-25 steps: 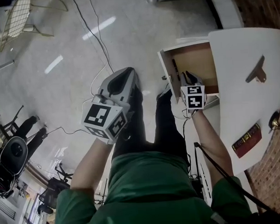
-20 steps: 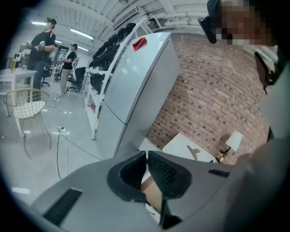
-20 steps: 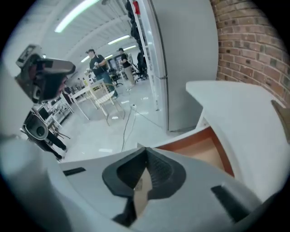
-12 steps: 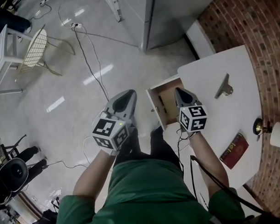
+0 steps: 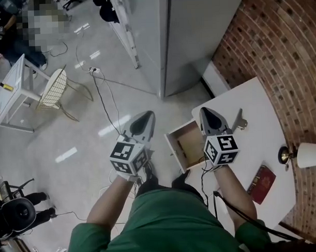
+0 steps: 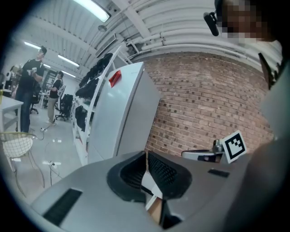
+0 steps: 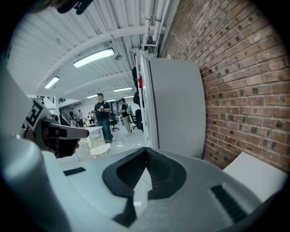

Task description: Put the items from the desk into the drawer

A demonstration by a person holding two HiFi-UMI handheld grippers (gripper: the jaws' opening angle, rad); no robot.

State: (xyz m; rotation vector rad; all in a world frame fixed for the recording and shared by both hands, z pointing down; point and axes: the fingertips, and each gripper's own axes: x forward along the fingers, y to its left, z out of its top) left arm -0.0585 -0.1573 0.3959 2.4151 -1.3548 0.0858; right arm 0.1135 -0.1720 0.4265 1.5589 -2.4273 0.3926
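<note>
An open wooden drawer (image 5: 185,146) sticks out from the white desk (image 5: 256,109), and I cannot see anything inside it. On the desk lie a red book (image 5: 262,177) and a grey metal clip (image 5: 240,120). My left gripper (image 5: 146,114) hangs over the floor to the left of the drawer, shut and empty. My right gripper (image 5: 204,110) is over the drawer's right edge, also shut with nothing in it. The jaws meet in the left gripper view (image 6: 146,154) and in the right gripper view (image 7: 146,152).
A small lamp (image 5: 303,155) stands at the desk's right edge by the brick wall (image 5: 279,46). A grey cabinet (image 5: 196,33) rises behind the desk. Cables (image 5: 108,99) run over the floor, and a wire chair (image 5: 53,90) stands at the left. People stand far off (image 7: 104,118).
The right gripper has come up and away from the drawer's inside. Both grippers now point forward, and the head view has tipped up to show more of the room.
</note>
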